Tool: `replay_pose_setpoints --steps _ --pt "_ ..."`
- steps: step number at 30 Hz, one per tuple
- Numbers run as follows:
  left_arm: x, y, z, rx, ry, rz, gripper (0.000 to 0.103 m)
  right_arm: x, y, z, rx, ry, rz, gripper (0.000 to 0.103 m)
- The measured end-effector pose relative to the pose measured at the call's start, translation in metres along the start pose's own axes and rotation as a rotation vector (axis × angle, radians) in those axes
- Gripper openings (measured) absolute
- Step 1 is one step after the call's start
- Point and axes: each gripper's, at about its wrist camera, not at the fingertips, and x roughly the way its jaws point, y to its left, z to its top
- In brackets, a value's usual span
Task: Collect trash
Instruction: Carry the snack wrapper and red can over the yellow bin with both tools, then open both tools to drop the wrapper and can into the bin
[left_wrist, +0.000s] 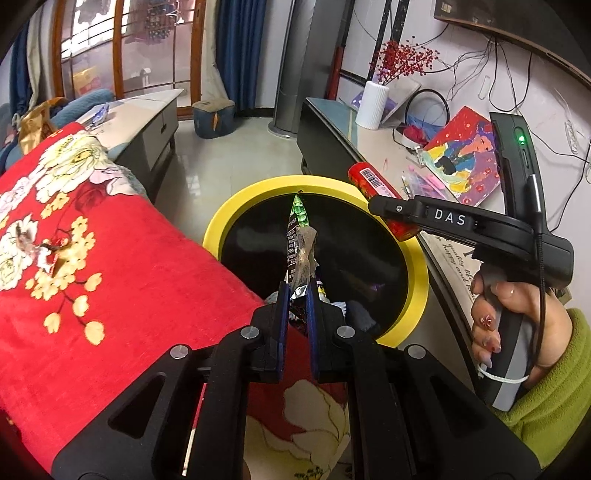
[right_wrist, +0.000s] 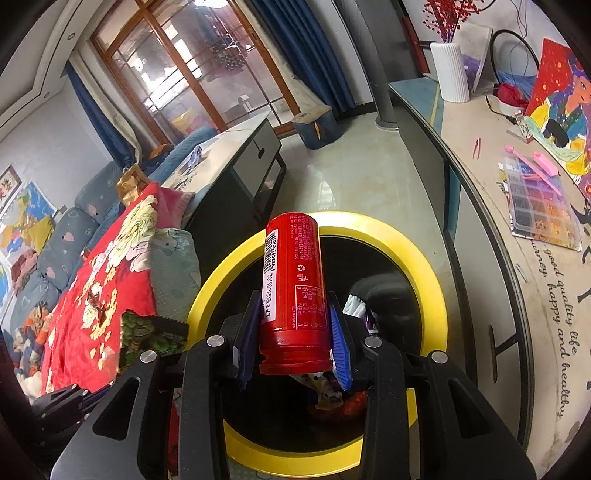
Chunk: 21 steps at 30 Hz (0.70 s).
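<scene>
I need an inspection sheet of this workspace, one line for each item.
Surface: curved grey side table.
Job's things: red cylindrical can; crumpled foil wrapper; yellow-rimmed round bin, trash inside.
Clutter: bead organiser box, white ribbed vase, painting.
Grippers: left hand-held gripper shut on wrapper; right hand-held gripper shut on can.
Cables: black wires on wall.
Surroundings: red floral blanket, sofa.

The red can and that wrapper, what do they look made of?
Can: likely thin metal, glossy printed red coat, with highlights and a ribbed end. Wrapper: probably foil-lined plastic film; it is crumpled, printed outside and silvery where it folds.
</scene>
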Motion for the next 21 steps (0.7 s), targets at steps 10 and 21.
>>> replay_pose_setpoints --steps 10,21 --pt "-0.015 0.011 0.006 -0.049 -0.071 0.021 0.077 -0.002 -0.005 -0.001 0.021 -0.024 -0.025 0.063" --pt "-0.044 0.028 0.007 -0.125 -0.141 0.035 0.092 -0.018 0.016 0.001 -0.052 -0.076 -0.031 0.071"
